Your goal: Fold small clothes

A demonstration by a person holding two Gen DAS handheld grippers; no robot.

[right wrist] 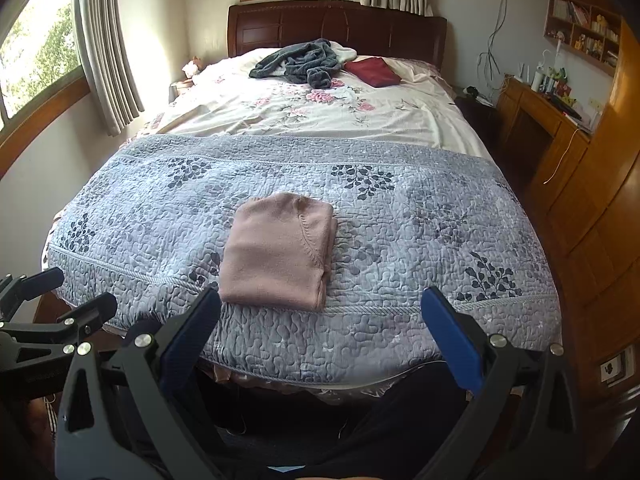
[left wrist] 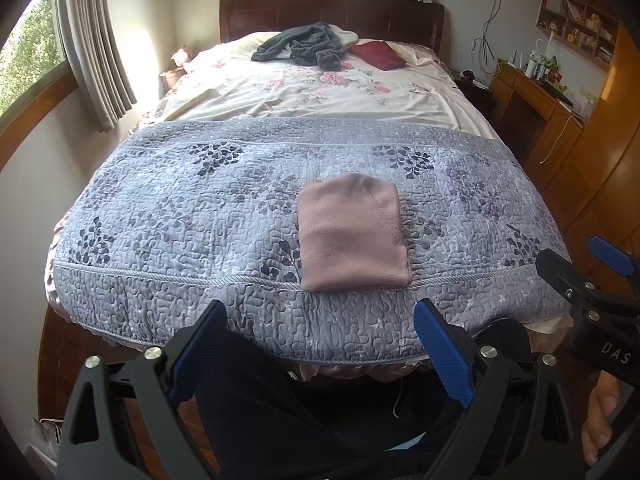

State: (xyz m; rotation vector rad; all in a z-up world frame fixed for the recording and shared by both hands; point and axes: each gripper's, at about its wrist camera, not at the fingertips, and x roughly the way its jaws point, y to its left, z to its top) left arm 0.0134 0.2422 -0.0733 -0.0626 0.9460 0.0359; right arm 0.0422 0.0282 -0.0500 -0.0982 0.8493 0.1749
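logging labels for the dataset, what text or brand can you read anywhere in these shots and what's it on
"DAS": white letters on the black body of the right gripper, seen in the left wrist view; the frame edge may cut off more.
Books and boxes on the wall shelf: too small and blurred to read.
Nothing else is readable.

My right gripper (left wrist: pixel 600 264) is cut off by the left wrist view's edge. I can't make out the small items on the wall shelf (right wrist: pixel 584 28), and the folded pink garment (right wrist: pixel 280 252) hides its inner layers.
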